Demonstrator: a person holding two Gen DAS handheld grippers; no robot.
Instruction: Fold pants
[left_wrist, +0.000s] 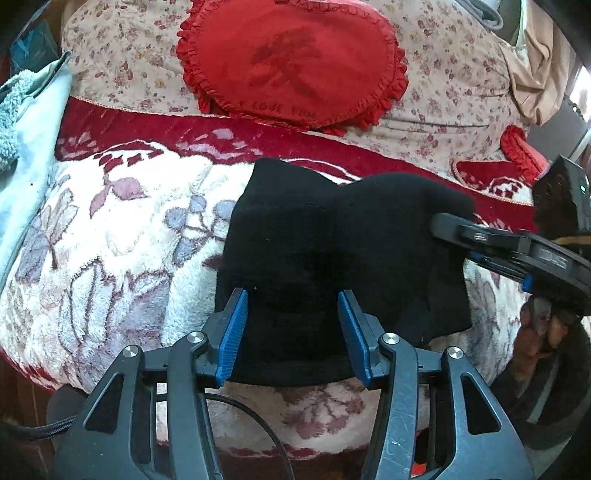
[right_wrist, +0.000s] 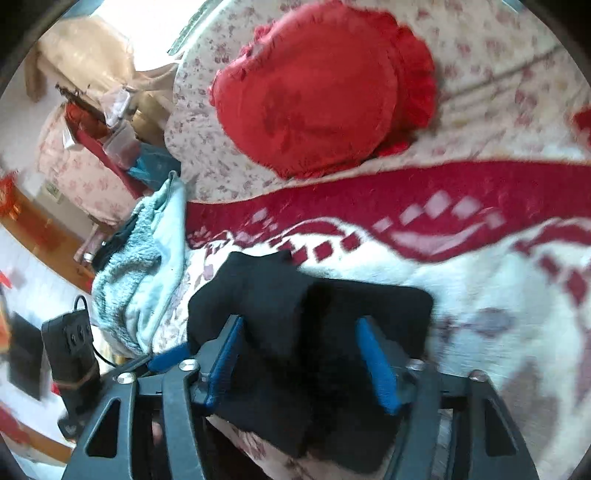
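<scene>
The black pants (left_wrist: 332, 251) lie folded into a compact bundle on the fluffy floral blanket (left_wrist: 110, 236). My left gripper (left_wrist: 293, 328) is open, its blue pads on either side of the bundle's near edge, not closed on it. My right gripper (left_wrist: 443, 225) reaches in from the right over the bundle's right side in the left wrist view. In the right wrist view the pants (right_wrist: 295, 332) lie between the wide-open fingers of the right gripper (right_wrist: 299, 362); that view is motion blurred.
A red heart-shaped ruffled cushion (left_wrist: 291, 66) rests on a floral quilt (left_wrist: 461, 81) behind the pants. A light blue towel (right_wrist: 147, 266) lies at the blanket's left edge. A second red cushion (left_wrist: 517, 155) sits at the right.
</scene>
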